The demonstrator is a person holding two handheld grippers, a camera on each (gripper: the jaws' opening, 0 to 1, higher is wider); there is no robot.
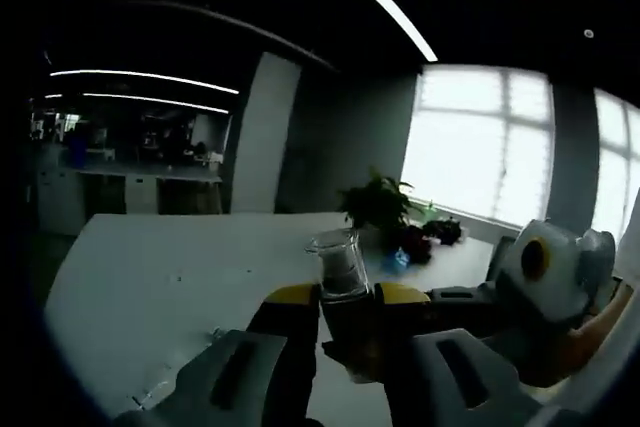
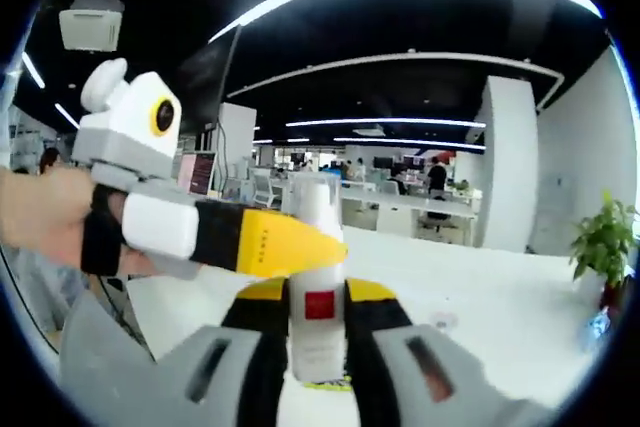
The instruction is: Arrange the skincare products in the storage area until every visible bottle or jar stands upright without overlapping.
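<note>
Held up above the white table, a bottle [image 1: 340, 272] with a clear cap stands between the yellow-tipped jaws of my left gripper [image 1: 345, 297], which is shut on it. It looks dark against the window. My right gripper [image 1: 455, 299] reaches in from the right to the same spot. In the right gripper view, a white bottle [image 2: 318, 317] with a red square label stands upright between the jaws of my right gripper [image 2: 318, 292], which is also shut on it. The left gripper [image 2: 300, 242] comes in from the left, its yellow finger lying against the bottle's upper part.
A white table [image 1: 170, 277] spreads below, also visible as the table [image 2: 480, 297]. A potted plant [image 1: 378, 202] and small dark and blue items [image 1: 415, 245] sit at its far edge by the window. The plant [image 2: 603, 237] stands far right. A hand [image 2: 45, 222] holds the left gripper.
</note>
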